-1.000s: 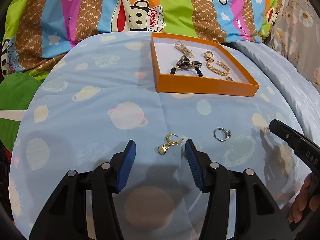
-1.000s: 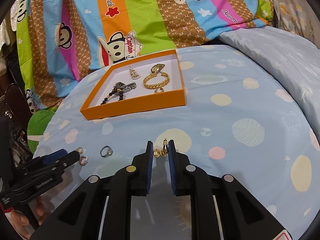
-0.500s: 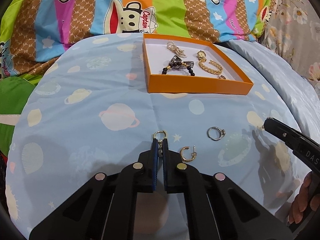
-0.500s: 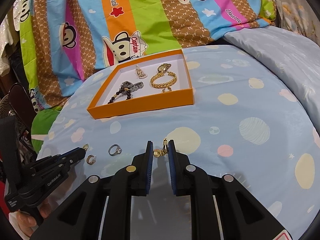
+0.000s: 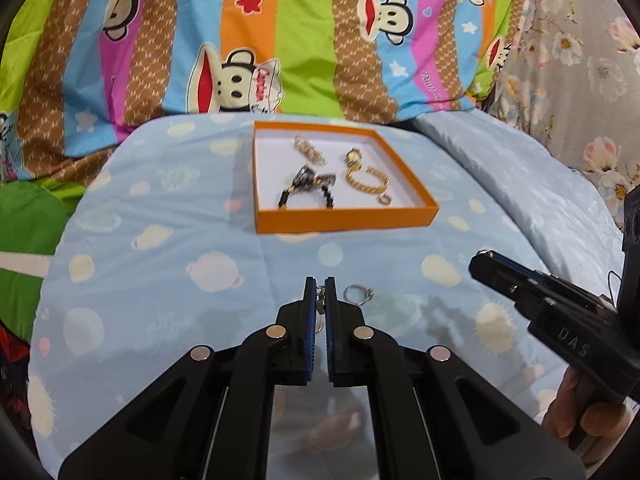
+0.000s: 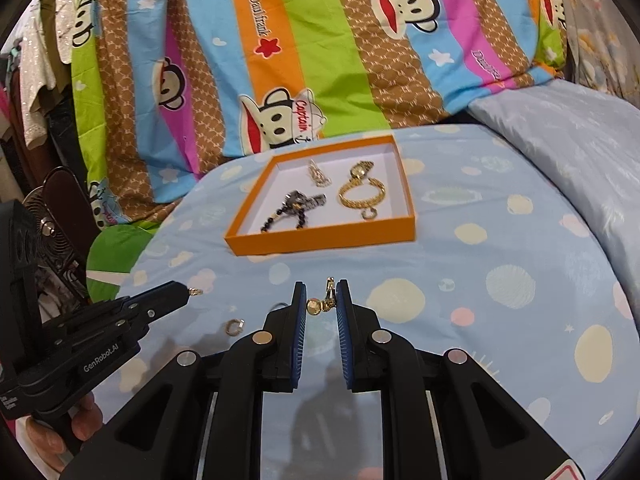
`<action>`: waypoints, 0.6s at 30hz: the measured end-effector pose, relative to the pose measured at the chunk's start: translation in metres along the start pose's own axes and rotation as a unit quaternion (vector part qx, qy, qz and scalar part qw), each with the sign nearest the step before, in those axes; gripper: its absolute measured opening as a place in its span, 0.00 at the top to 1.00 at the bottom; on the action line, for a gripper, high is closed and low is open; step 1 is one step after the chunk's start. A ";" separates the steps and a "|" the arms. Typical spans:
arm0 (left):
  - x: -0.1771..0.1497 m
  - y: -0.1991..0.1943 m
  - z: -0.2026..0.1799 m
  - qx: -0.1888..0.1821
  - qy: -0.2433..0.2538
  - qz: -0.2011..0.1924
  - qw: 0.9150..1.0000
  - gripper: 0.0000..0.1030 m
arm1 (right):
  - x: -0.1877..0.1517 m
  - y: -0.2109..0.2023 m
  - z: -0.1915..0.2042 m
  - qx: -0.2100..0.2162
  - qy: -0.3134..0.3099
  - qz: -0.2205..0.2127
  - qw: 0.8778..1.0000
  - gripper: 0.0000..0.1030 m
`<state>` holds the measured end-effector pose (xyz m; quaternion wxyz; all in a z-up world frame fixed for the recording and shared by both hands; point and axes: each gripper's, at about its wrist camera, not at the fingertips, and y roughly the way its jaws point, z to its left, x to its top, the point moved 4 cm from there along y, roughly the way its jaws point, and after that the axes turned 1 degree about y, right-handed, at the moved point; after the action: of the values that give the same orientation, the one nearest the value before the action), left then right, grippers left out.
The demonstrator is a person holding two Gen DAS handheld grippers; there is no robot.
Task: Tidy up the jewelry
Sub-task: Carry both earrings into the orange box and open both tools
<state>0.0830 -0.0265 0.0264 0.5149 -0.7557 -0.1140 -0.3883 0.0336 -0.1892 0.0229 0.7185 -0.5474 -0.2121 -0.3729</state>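
My left gripper (image 5: 319,290) is shut on a small gold earring (image 5: 320,299), lifted above the blue bedspread; it shows from the side in the right wrist view (image 6: 184,290). A silver ring (image 5: 359,294) lies just right of it. My right gripper (image 6: 321,298) is shut on a gold drop earring (image 6: 322,304); it also shows in the left wrist view (image 5: 482,264). A small gold hoop (image 6: 234,326) lies on the bedspread to its left. The orange tray (image 5: 344,220) (image 6: 320,240) ahead holds a gold bracelet (image 6: 360,196), a black bead bracelet (image 6: 294,210) and other pieces.
The jewelry lies on a light blue planet-print bedspread (image 5: 160,272). A striped monkey-print quilt (image 5: 240,40) rises behind the tray. A folded pale blue cover (image 6: 580,152) lies at the right. A small fan (image 6: 52,232) stands at the far left.
My left gripper closed on the earring on the bedspread and lifted it. Both grippers rose and moved toward the tray. The right gripper kept hold of its drop earring.
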 end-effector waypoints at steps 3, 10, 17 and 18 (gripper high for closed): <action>0.013 -0.006 -0.003 0.004 0.007 -0.015 1.000 0.97 | 0.009 -0.005 0.005 0.004 -0.009 -0.009 1.000 0.86; 0.044 -0.004 -0.005 0.028 0.024 -0.042 0.998 0.97 | 0.040 -0.009 0.010 0.006 -0.029 -0.035 0.999 0.86; 0.081 0.010 0.002 0.045 0.026 -0.061 0.997 0.97 | 0.079 0.008 0.000 0.006 -0.029 -0.051 0.998 0.86; 0.086 0.012 0.004 0.046 0.026 -0.063 0.997 0.97 | 0.086 0.013 -0.003 0.007 -0.026 -0.049 0.998 0.86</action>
<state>0.1493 -0.0482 0.0786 0.5265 -0.7120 -0.1661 -0.4339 0.0974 -0.2160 0.0749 0.6976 -0.5406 -0.2597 -0.3921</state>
